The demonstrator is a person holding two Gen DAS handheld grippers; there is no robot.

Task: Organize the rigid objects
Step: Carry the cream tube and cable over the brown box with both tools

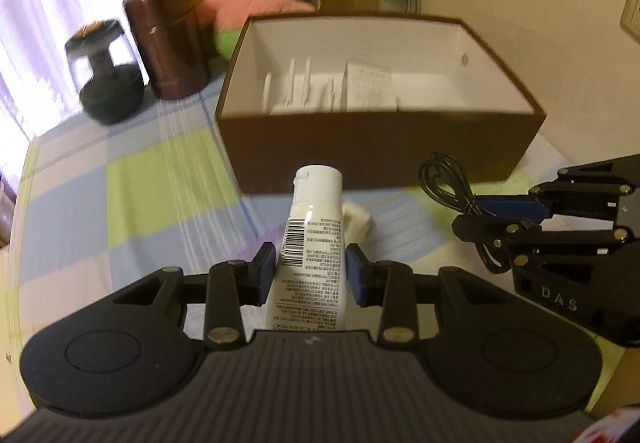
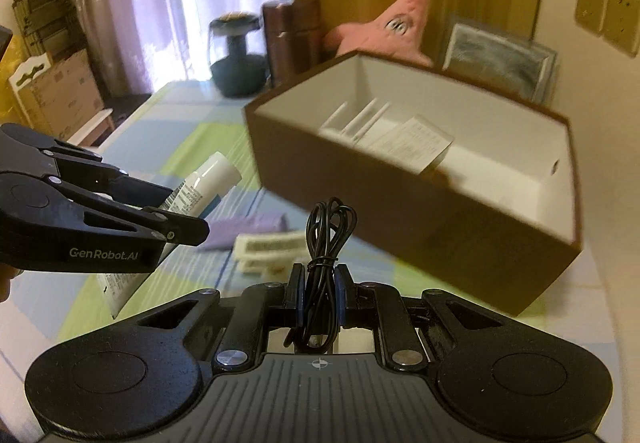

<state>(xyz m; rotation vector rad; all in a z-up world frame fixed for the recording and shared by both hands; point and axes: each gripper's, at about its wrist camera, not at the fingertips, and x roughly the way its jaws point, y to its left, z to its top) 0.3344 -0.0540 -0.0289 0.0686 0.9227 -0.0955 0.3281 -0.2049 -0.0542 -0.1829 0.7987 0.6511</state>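
Before the open brown cardboard box (image 1: 376,147), left tongs (image 1: 312,271) pinched a smooth white plastic tube (image 1: 310,239); right tongs (image 2: 319,297) pinched a coiled black cable (image 2: 326,239), its lower end hidden.

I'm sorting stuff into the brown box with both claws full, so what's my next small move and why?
Probably carry the left claw forward over the brown box rim: it is shut on the white tube, and the open box sits just ahead.
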